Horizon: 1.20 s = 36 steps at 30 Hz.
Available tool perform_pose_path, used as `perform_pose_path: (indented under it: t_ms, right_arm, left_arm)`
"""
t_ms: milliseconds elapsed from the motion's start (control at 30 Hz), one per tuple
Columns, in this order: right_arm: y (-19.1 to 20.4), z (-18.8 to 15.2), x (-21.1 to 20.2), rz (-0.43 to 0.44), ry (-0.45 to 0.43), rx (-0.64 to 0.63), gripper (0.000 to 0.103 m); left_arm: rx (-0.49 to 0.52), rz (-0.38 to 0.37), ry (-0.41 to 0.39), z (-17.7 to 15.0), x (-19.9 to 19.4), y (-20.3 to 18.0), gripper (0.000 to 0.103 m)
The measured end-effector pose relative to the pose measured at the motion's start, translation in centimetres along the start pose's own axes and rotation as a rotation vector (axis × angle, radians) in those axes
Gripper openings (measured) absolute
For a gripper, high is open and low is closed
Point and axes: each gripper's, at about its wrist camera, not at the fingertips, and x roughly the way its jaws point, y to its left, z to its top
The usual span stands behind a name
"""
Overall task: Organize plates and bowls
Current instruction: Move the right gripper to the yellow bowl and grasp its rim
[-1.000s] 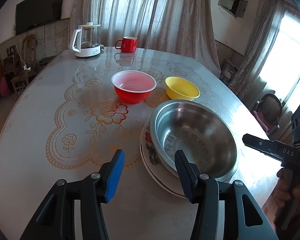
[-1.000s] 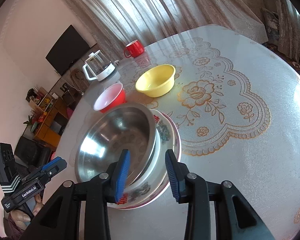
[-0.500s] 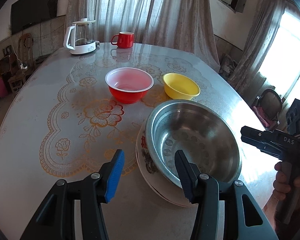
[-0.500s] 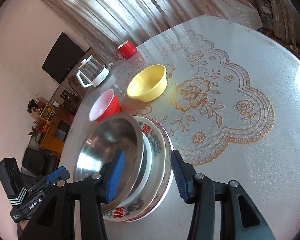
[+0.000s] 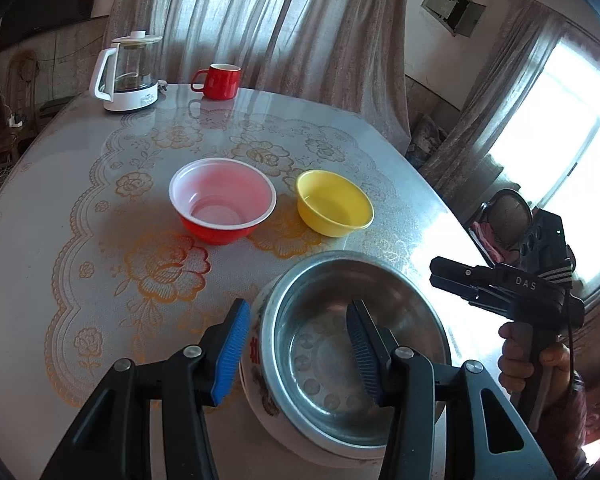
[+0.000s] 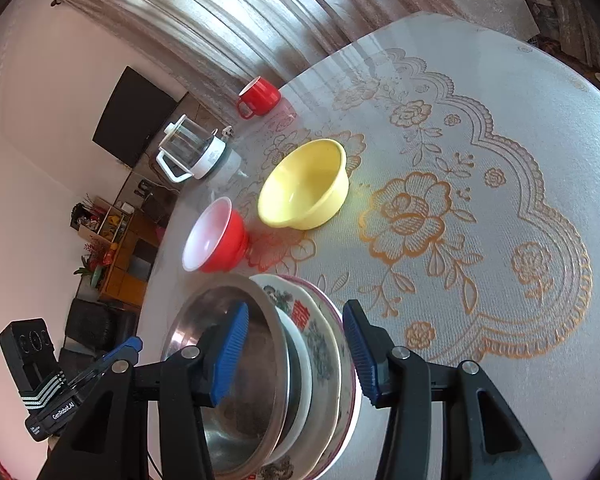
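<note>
A steel bowl (image 5: pixel 340 320) sits on top of a flowered plate (image 5: pixel 256 384) near the table's front edge. My left gripper (image 5: pixel 298 354) straddles the stack's left rim, one pad outside the plate and one inside the bowl. Its jaws are closing a little, with a gap still showing. My right gripper (image 6: pixel 294 356) straddles the opposite rim of the steel bowl (image 6: pixel 236 420) and plate (image 6: pixel 320 344), jaws opened wide and pads clear. A red bowl (image 5: pixel 222 210) and a yellow bowl (image 5: pixel 334 204) stand side by side further back.
A glass kettle (image 5: pixel 128 76) and a red mug (image 5: pixel 220 82) stand at the table's far edge. The lace-patterned tablecloth (image 5: pixel 160 264) spreads left of the stack. A hand (image 5: pixel 516 360) holds the right gripper beyond the table's right edge, near a chair (image 5: pixel 508 216).
My right gripper's jaws have widened around the stack's rim. My left gripper has moved in, so the stack's left rim now lies between its pads. The bowls further back have not moved.
</note>
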Motion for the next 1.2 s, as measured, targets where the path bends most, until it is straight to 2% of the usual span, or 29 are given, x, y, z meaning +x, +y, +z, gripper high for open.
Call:
perform_pose_path:
  t_ms: [300,467,567,633,800,1067,1200]
  right_arm:
    - [-0.7,3.6,2.3,0.006,-0.002,0.006,0.05]
    - [-0.6,4.8,2.9,0.036,-0.031,-0.015,0.049]
    - [-0.7,5.6,3.5,0.027,-0.039,-0.014,0.044]
    - [-0.8,6.1,3.9,0.016,-0.04,-0.013,0.042]
    - [-0.8,7.3,5.4,-0.02,-0.027,-0.025,0.032]
    - [-1.8,8.0,7.9,-0.045,0.017,0.003,0.027]
    - [-2.1,7.9,8.5,-0.067,0.025,-0.004,0.017]
  left_arm:
    - [0.03,-0.07,0.059,3.5,3.4,-1.2,0.042]
    - [-0.005,-0.112,0.103,5.5,5.6,-1.3,0.041]
    - [-0.021,-0.134,0.109,6.6,6.7,-1.3,0.041]
    - [-0.031,-0.154,0.112,7.5,7.4,-1.4,0.048]
    - [-0.074,-0.197,0.135,9.6,9.5,-1.5,0.049]
    - [-0.1,-0.174,0.169,12.3,13.5,-1.4,0.052]
    - [-0.096,-0.157,0.2,13.0,15.6,-1.6,0.056]
